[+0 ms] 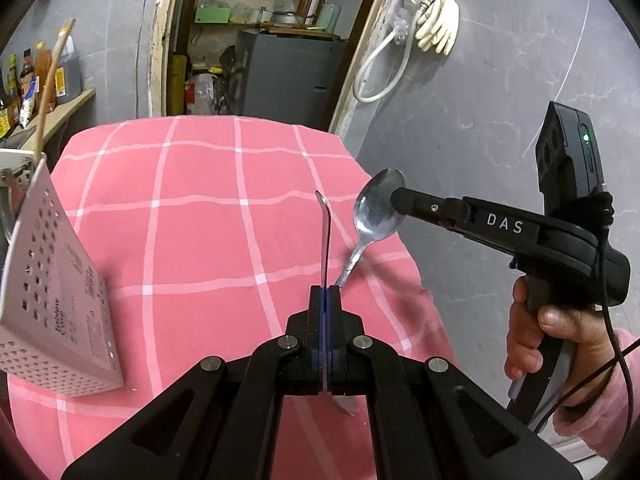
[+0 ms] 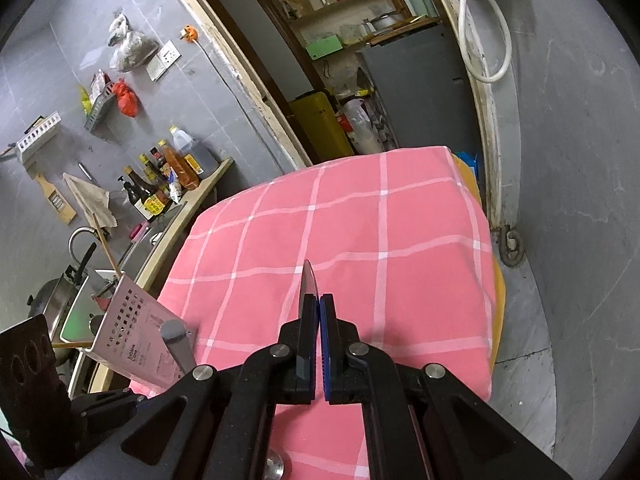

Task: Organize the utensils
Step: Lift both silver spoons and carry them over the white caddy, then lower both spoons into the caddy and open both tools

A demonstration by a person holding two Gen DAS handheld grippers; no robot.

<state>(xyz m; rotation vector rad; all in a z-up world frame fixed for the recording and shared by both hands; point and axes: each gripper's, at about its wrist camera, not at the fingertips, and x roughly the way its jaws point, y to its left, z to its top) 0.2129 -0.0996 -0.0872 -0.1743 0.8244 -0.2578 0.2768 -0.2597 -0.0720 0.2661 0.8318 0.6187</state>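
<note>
My left gripper (image 1: pixel 327 294) is shut on a flat metal utensil (image 1: pixel 325 236) seen edge-on; its handle sticks forward and up, and its other end pokes out below the jaws. My right gripper (image 1: pixel 396 200) is shut on the bowl of a metal spoon (image 1: pixel 374 212), held above the pink checked tablecloth (image 1: pixel 192 216). In the right wrist view the right gripper (image 2: pixel 319 304) shows the spoon's bowl edge (image 2: pixel 309 284) sticking out past its fingertips. A white perforated utensil holder (image 1: pixel 48 284) stands at the table's left edge with a wooden chopstick (image 1: pixel 50 80) in it; it also shows in the right wrist view (image 2: pixel 132 332).
A counter (image 2: pixel 192 204) with sauce bottles (image 2: pixel 160 184) and a sink (image 2: pixel 72 300) lies left of the table. A doorway with shelves (image 1: pixel 256 20) and a grey cabinet (image 1: pixel 288 68) is behind the table. A grey wall with a white hose (image 1: pixel 384 68) is on the right.
</note>
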